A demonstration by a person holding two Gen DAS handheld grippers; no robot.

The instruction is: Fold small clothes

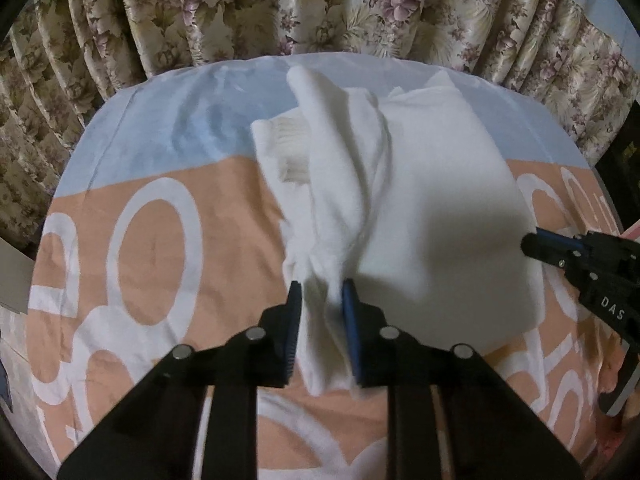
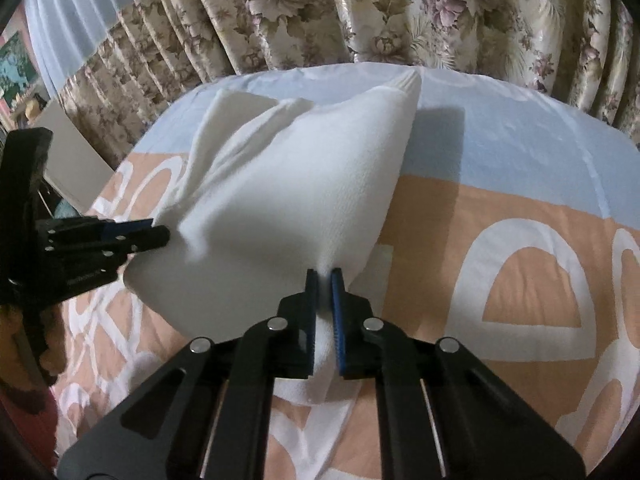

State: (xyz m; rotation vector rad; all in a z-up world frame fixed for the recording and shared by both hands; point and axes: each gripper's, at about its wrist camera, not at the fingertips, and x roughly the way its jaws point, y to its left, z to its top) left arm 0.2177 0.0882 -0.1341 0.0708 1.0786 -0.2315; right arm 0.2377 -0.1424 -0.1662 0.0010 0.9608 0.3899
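Note:
A small white garment (image 1: 420, 216) lies partly lifted over the bedspread, its near edge held up between both grippers. My left gripper (image 1: 322, 286) is shut on a bunched corner of it, with folds trailing back to a ribbed cuff (image 1: 288, 148). My right gripper (image 2: 324, 276) is shut on the other near corner of the garment (image 2: 280, 208), and the cloth drapes away from it toward the curtain. The right gripper shows at the right edge of the left wrist view (image 1: 532, 246); the left gripper shows at the left of the right wrist view (image 2: 160, 236).
The bedspread (image 1: 160, 240) is peach with large white letters and a pale blue band at the far side (image 2: 520, 148). A floral curtain (image 1: 320, 4) hangs close behind the bed. A pale board (image 2: 64, 152) stands at the left.

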